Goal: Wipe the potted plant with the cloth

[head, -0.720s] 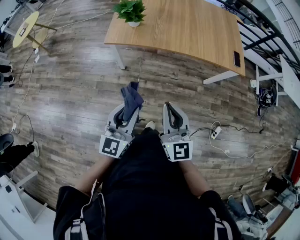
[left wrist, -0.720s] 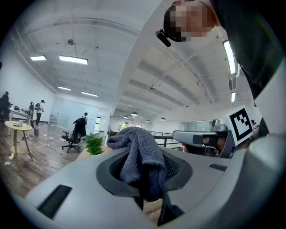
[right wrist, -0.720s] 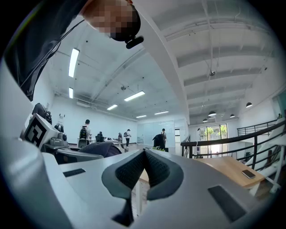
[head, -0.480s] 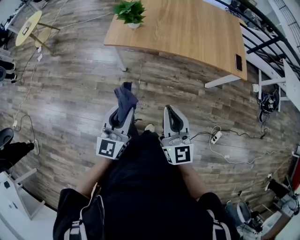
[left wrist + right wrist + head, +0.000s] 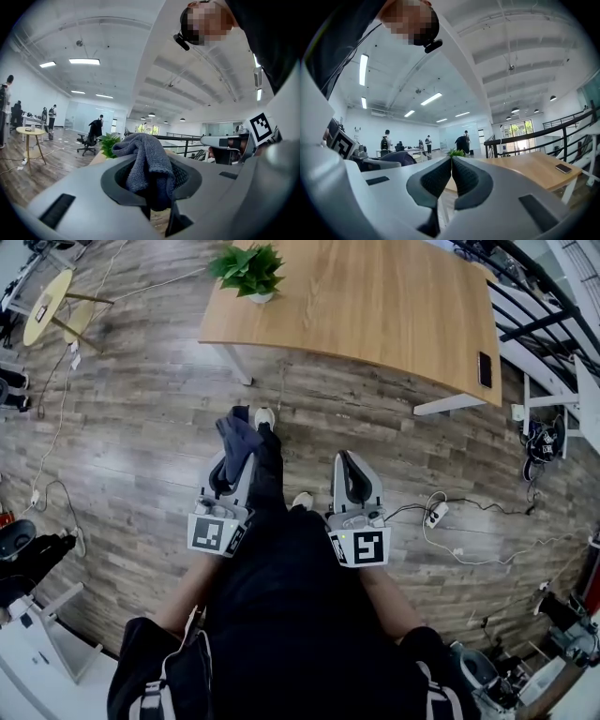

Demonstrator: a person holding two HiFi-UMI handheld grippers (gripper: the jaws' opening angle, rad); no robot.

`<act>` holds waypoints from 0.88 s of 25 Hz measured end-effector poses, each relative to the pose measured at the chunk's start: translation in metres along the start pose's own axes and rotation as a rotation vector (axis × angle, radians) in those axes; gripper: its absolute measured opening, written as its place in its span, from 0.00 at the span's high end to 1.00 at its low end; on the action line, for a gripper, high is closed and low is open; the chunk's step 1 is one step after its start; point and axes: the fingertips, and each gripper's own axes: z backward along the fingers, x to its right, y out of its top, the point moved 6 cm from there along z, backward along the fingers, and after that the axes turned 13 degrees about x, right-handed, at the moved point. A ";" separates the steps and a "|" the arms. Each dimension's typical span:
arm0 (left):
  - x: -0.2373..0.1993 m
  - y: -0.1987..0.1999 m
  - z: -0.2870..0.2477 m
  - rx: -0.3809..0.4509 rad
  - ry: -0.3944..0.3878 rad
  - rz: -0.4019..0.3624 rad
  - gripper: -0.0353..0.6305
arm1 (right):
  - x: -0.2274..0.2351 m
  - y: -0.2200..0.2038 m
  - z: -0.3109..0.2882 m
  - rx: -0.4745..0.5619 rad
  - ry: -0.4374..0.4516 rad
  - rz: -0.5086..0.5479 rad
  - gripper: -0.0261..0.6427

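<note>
Grey cloth (image 5: 237, 433) pinched in my left gripper (image 5: 232, 465) flops loose, may slip before the potted plant (image 5: 247, 271); right gripper (image 5: 349, 461) closed, empty.

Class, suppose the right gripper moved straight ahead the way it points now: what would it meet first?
The way looks free at first; the right gripper, shut, aims at the potted plant on the wooden table, so probably the table's edge first; depth is unclear.
</note>
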 end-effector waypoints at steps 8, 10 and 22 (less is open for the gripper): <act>-0.070 -0.021 -0.090 -0.056 -0.070 0.034 0.76 | 0.021 -0.018 -0.111 0.026 0.056 -0.052 0.93; -0.088 -0.036 -0.098 -0.065 -0.097 0.015 0.76 | 0.019 -0.024 -0.135 0.014 0.075 -0.042 0.93; -0.206 -0.108 -0.179 -0.146 -0.163 -0.011 0.76 | 0.069 -0.096 -0.273 -0.181 -0.032 0.015 0.93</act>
